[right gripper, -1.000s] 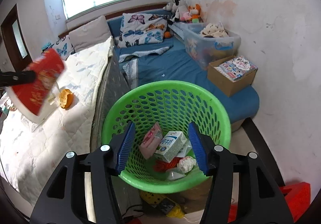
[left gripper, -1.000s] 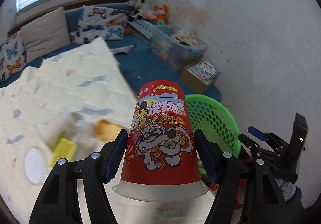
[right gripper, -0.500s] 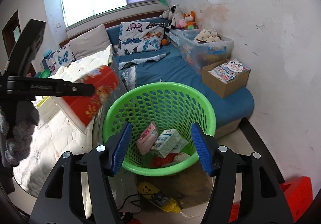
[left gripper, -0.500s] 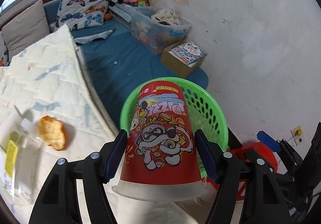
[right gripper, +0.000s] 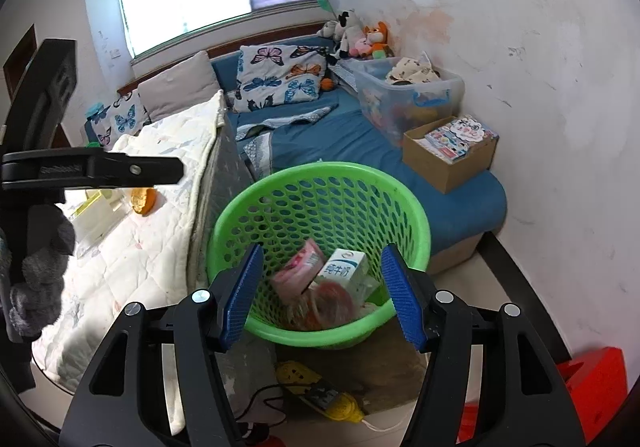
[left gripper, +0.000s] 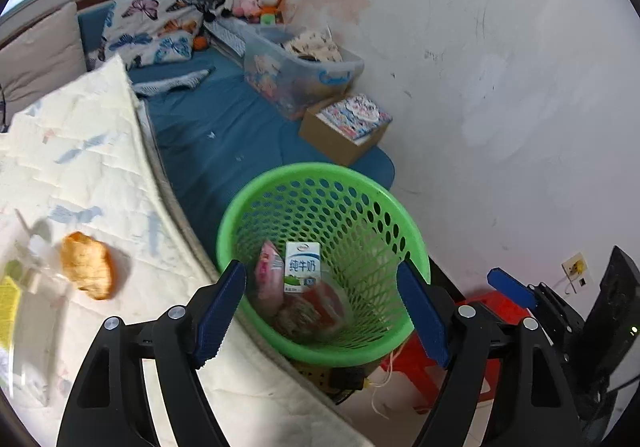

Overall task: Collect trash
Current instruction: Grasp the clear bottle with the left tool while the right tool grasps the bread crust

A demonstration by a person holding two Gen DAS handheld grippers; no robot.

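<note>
The green basket was seen at lower centre of both views, holding a milk carton, a pink packet and a red cup. The left gripper was opening above it, nothing between its jaws; the right gripper was spread and empty. Only the right view showed a yellow power strip below the basket; orange peel lay on the quilt at left.
</note>
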